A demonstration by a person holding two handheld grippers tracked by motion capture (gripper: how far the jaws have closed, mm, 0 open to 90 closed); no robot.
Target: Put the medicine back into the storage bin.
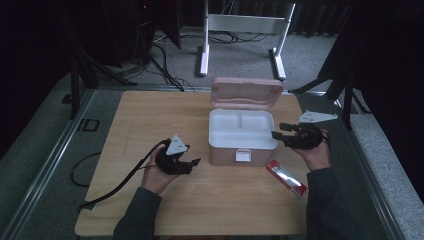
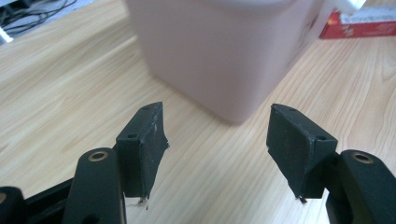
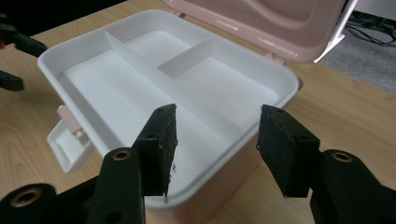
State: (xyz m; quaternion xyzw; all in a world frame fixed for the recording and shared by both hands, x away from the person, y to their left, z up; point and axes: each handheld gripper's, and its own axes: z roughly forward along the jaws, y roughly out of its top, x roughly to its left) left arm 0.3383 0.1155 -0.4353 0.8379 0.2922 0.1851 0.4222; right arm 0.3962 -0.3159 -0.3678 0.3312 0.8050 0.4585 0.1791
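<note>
A pink box (image 1: 242,130) stands on the wooden table with its lid (image 1: 246,93) swung up at the back. Its white inner tray (image 3: 140,79) is split by dividers and holds nothing. My left gripper (image 1: 194,164) hovers open just left of the box's front corner (image 2: 224,60), nothing between its jaws. My right gripper (image 1: 279,131) is open at the box's right rim, its fingertips (image 3: 161,144) over the edge of the tray. A red and white packet (image 1: 286,178) lies on the table in front of the box's right corner.
The wooden table (image 1: 150,115) has bare room on its left half and along the front. A white desk frame (image 1: 245,30) stands on the carpet beyond. Black cables (image 1: 160,65) trail on the floor at the back left. The box's white latch (image 1: 243,155) hangs down in front.
</note>
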